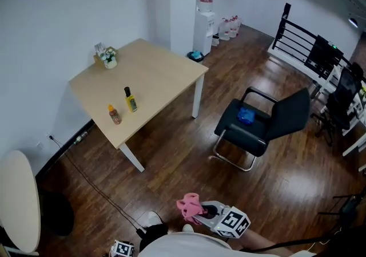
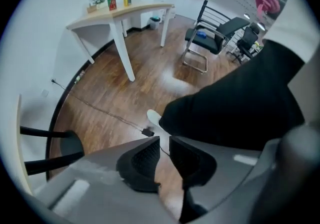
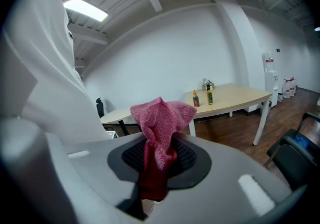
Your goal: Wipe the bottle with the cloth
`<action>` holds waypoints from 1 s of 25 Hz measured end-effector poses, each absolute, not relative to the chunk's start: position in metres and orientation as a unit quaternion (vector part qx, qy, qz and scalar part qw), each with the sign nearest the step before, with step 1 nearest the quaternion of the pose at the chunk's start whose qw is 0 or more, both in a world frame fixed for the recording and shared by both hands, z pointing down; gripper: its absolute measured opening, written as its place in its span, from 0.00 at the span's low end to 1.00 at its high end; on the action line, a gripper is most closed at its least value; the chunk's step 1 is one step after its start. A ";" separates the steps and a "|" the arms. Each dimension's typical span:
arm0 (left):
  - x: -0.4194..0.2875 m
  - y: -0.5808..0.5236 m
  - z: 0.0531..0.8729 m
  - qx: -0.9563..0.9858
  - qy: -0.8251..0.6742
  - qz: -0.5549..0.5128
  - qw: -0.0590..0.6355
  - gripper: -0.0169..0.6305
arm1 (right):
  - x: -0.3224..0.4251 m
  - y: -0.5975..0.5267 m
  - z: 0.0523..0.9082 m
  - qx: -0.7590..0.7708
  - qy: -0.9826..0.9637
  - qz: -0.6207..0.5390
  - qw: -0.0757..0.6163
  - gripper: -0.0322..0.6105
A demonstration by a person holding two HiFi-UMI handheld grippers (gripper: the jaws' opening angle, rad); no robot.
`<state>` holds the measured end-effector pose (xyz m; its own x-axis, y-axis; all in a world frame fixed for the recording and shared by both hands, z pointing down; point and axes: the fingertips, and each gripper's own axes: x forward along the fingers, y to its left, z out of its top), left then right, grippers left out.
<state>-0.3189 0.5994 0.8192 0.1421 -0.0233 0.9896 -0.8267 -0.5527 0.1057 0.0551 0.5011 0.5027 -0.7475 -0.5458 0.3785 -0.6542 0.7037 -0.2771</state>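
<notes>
Two small bottles stand on the light wooden table: an orange one and a yellow one with a black cap. Both are far from me across the floor. They also show as the orange bottle and the yellow bottle in the right gripper view. My right gripper is shut on a pink cloth, which bunches up above the jaws; the cloth sits near my body in the head view. My left gripper points down at the floor, jaws shut with nothing between them.
A small potted plant sits at the table's far corner. A black chair carrying a blue item stands to the right. A water dispenser is by the wall, a round white table at left, and a cable crosses the wooden floor.
</notes>
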 end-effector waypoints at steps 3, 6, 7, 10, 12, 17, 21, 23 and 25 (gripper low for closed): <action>-0.318 0.615 0.817 0.676 -0.317 0.571 0.341 0.13 | 0.062 0.515 0.504 0.332 -0.913 0.196 0.136 0.19; -0.300 0.613 0.809 0.694 -0.316 0.556 0.330 0.13 | 0.067 0.527 0.505 0.331 -0.916 0.180 0.136 0.19; -0.291 0.610 0.807 0.700 -0.315 0.551 0.327 0.13 | 0.069 0.531 0.504 0.332 -0.917 0.176 0.134 0.19; -0.270 0.599 0.796 0.720 -0.304 0.549 0.298 0.13 | 0.067 0.544 0.496 0.331 -0.919 0.167 0.133 0.19; -0.261 0.590 0.792 0.732 -0.295 0.553 0.269 0.13 | 0.066 0.552 0.495 0.331 -0.920 0.163 0.134 0.19; -0.255 0.594 0.798 0.730 -0.288 0.555 0.276 0.13 | 0.078 0.565 0.498 0.346 -0.914 0.159 0.137 0.19; -0.264 0.607 0.802 0.722 -0.269 0.575 0.274 0.12 | 0.082 0.571 0.495 0.360 -0.908 0.165 0.137 0.19; -0.266 0.609 0.802 0.722 -0.265 0.580 0.267 0.12 | 0.086 0.573 0.497 0.366 -0.906 0.165 0.134 0.19; -0.268 0.609 0.802 0.721 -0.261 0.586 0.260 0.12 | 0.087 0.574 0.497 0.368 -0.906 0.164 0.130 0.19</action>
